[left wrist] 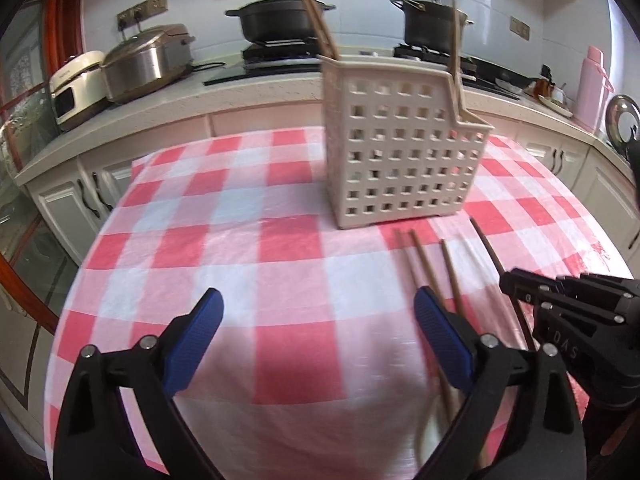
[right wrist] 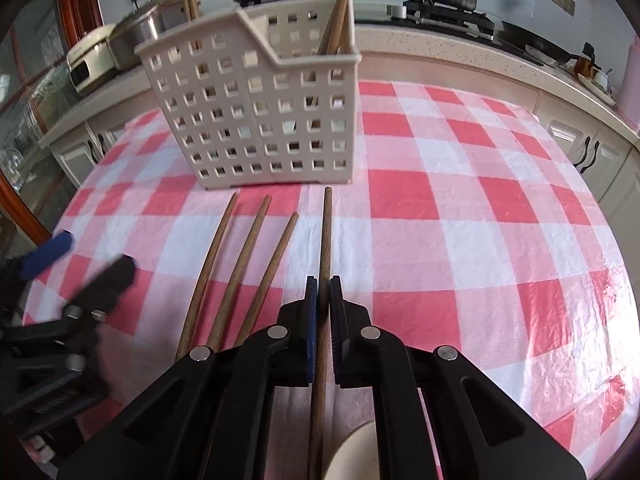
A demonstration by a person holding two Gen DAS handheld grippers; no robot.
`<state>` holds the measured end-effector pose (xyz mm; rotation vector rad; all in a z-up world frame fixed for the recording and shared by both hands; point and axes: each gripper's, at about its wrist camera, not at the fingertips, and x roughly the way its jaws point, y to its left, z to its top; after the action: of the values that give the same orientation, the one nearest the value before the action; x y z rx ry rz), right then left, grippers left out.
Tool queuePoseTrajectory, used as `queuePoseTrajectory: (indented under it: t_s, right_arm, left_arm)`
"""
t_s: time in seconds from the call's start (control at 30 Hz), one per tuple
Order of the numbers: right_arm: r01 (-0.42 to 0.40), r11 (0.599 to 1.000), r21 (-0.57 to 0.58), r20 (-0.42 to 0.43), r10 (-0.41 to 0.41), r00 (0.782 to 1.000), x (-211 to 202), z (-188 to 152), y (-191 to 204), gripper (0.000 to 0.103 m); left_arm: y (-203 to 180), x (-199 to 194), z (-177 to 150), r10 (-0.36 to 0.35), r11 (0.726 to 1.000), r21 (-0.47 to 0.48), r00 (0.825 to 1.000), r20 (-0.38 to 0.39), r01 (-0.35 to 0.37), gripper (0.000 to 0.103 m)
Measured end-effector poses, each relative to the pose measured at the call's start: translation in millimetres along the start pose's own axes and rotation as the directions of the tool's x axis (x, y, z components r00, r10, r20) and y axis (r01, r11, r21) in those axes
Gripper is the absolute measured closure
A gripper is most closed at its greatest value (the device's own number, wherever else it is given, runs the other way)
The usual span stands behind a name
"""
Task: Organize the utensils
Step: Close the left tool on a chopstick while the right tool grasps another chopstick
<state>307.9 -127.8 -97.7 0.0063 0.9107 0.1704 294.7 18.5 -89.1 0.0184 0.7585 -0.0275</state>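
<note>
The right gripper (right wrist: 324, 280) is clenched on a single dark wooden chopstick (right wrist: 325, 236), its blue-padded fingers (right wrist: 310, 320) pressed against either side of the shaft. The chopstick's tip points straight ahead of the gripper toward the beige perforated utensil basket (right wrist: 256, 108), stopping just short of the basket's base. Just to the left of this gripper, three more wooden chopsticks (right wrist: 244, 264) lie fanned on the red-and-white checked tablecloth (right wrist: 460, 200). More chopsticks (right wrist: 338, 12) stand tilted inside the basket, some in the taller back section and some in the lower right one.

The left gripper (left wrist: 318, 320) is released, its blue pads (left wrist: 200, 332) spread wide with only cloth between them. The basket (left wrist: 404, 148) stands ahead and slightly right of it, and the loose chopsticks (left wrist: 424, 264) run under its right finger.
</note>
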Motion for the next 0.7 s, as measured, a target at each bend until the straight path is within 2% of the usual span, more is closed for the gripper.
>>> queuePoseTrajectory:
  t_s: [0.23, 0.37, 0.63, 0.7]
  right_arm:
    - [-0.052, 0.999, 0.016, 0.037, 0.052, 0.998, -15, -1, -9, 0.096]
    - [-0.079, 0.997, 0.021, 0.049, 0.078, 0.996, -19, -3, -10, 0.096]
    - [-0.108, 0.994, 0.031, 0.063, 0.106, 0.992, -22, -5, -15, 0.096]
    - [-0.112, 0.993, 0.037, 0.064, 0.109, 0.992, -22, -5, -16, 0.096]
  left_arm:
    - [-20, 14, 6, 0.010, 0.999, 0.036, 1.000, -0.020, -0.009, 0.012]
    - [-26, 31, 14, -0.024, 0.999, 0.039, 0.996, -0.082, 0.028, 0.028]
    - [-31, 51, 15, -0.013, 0.999, 0.029, 0.990, -0.141, 0.017, 0.050]
    - [-32, 56, 14, -0.030, 0.999, 0.022, 0.987, -0.161, 0.034, 0.059]
